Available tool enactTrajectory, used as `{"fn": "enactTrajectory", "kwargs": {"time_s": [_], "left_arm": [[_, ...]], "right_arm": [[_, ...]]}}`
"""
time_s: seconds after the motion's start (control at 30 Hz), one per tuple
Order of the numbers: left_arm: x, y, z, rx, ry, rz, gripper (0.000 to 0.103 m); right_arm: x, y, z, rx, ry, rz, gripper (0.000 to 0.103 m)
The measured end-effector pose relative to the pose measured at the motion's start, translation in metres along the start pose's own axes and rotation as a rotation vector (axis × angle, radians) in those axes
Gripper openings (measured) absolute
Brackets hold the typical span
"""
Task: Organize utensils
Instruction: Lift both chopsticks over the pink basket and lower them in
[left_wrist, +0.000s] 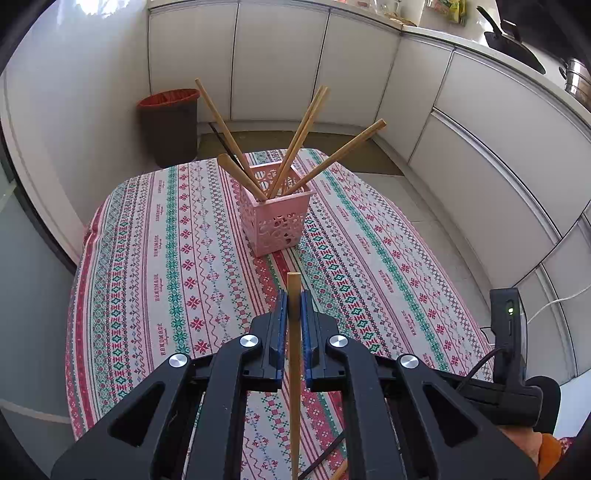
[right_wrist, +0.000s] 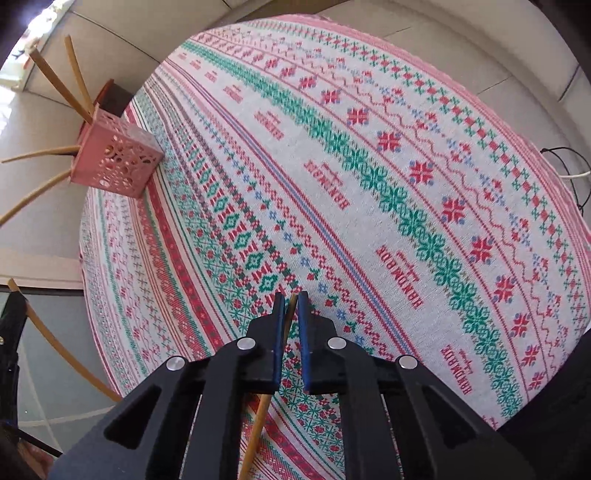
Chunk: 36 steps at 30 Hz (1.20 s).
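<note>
Gripping chopstick (left_wrist: 294, 332): left gripper (left_wrist: 294, 306) | right gripper (right_wrist: 291, 310) clenching another chopstick (right_wrist: 286, 325) | bin (left_wrist: 170, 125) left-view only

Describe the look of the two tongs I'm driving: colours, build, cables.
Both the left tongs and right tongs are matte black plastic linkages with cut-out arms, round silver pivot pins and blue pads lining the fingers. In the left wrist view, the right unit's black handle shows a green light, with black and white cables trailing.

Splayed chopsticks crowd pink basket's mouth
Chopsticks (left_wrist: 295, 147) fan outward over the basket (left_wrist: 275, 218) at frame centre; patterned tablecloth (left_wrist: 166, 258) around lies open.
</note>
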<state>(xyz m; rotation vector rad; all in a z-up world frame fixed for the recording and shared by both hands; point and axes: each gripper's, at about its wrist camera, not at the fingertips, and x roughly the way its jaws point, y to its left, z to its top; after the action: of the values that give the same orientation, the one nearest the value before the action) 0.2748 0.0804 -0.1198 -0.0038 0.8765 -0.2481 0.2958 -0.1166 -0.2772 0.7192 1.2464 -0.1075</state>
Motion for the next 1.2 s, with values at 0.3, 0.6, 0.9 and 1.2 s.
{"fn": "enactTrajectory", "kwargs": {"time_s": [0.3, 0.6, 0.9, 1.2], "left_arm": [[-0.008, -0.007, 0.003, 0.011, -0.038, 0.027, 0.007], [-0.039, -0.013, 0.003, -0.027, -0.110, -0.026, 0.007], [-0.073, -0.025, 0.023, -0.034, -0.159, -0.084, 0.007], [-0.107, -0.036, 0.055, -0.007, -0.255, -0.074, 0.007]], "right_arm": [[-0.071, 0.004, 0.012, -0.119, -0.161, 0.086, 0.006], [-0.145, 0.031, -0.002, -0.377, -0.380, 0.109, 0.006], [-0.198, 0.029, 0.007, -0.402, -0.493, 0.163, 0.005], [-0.173, -0.002, 0.046, -0.254, -0.284, 0.131, 0.028]]}}
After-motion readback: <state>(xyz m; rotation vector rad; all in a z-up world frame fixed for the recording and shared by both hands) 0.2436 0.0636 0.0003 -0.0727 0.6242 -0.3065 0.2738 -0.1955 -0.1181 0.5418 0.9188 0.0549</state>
